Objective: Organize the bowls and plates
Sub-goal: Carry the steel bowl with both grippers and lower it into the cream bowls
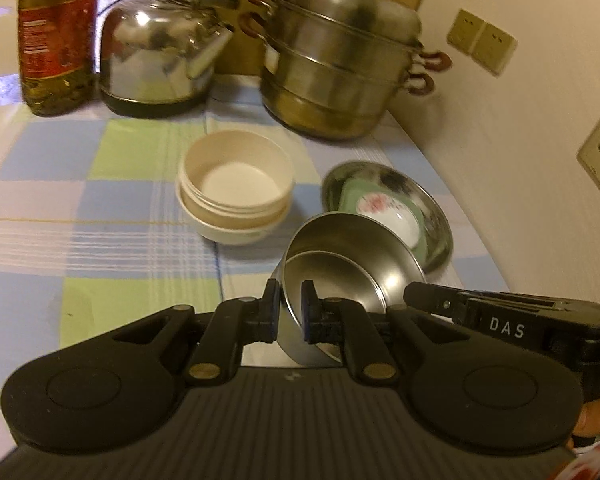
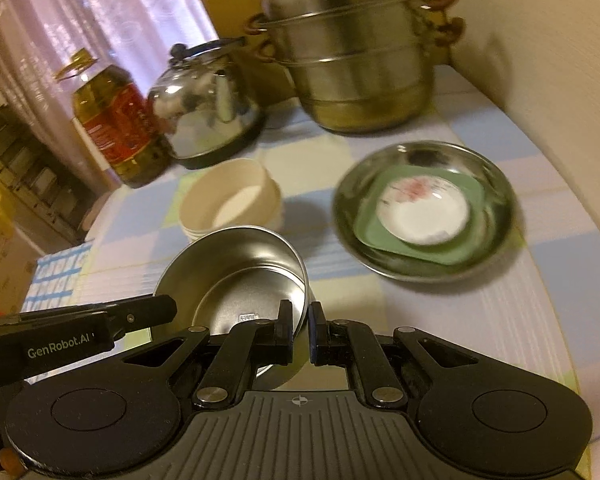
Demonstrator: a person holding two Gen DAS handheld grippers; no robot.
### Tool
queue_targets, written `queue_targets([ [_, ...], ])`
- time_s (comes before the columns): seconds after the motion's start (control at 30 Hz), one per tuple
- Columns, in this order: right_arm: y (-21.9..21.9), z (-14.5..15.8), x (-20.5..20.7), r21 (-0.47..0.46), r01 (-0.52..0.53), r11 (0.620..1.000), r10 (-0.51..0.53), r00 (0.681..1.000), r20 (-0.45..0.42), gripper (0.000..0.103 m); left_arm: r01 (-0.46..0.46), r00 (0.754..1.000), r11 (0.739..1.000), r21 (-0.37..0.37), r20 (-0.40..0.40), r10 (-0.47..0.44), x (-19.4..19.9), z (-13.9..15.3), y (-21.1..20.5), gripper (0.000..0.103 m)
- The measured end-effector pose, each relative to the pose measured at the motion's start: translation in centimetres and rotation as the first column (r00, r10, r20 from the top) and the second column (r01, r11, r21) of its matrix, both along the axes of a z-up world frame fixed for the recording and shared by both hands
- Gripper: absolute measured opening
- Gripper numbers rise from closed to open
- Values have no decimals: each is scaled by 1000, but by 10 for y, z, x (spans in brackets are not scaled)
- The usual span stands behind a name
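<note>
Your left gripper (image 1: 289, 308) pinched the near rim of the round stainless-steel bowl (image 1: 340, 264); your right gripper (image 2: 300, 330) clamped its wall from the other side. At eleven o'clock stood nested cream bowls (image 1: 236, 184), at one o'clock a steel plate (image 1: 432, 216).

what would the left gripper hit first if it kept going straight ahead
The left gripper is shut on the steel bowl's rim; beyond the bowl, probably the steel plate holding the green dish, though depth is unclear.
</note>
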State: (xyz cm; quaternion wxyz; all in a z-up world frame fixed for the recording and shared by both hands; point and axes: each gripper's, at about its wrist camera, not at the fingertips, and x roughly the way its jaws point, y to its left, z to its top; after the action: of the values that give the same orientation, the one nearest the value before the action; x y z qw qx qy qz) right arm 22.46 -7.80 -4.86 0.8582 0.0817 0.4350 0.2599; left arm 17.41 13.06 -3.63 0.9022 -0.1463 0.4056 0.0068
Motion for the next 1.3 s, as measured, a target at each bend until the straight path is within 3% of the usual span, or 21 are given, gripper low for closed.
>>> queue_targets([
  [0.33, 31, 16, 26, 12, -41, 999, 41, 998, 38, 7, -59, 997, 998, 8, 47, 59, 13, 12, 26, 9],
  [0.7, 65, 31, 73, 24, -60, 998, 58, 995, 87, 7, -106, 990, 994, 24, 97, 103, 55, 24, 54, 9],
  [1.3, 95, 8, 120, 16, -61, 998, 60, 996, 70, 7, -135, 989, 991, 26, 72, 133, 101, -2, 78, 9],
])
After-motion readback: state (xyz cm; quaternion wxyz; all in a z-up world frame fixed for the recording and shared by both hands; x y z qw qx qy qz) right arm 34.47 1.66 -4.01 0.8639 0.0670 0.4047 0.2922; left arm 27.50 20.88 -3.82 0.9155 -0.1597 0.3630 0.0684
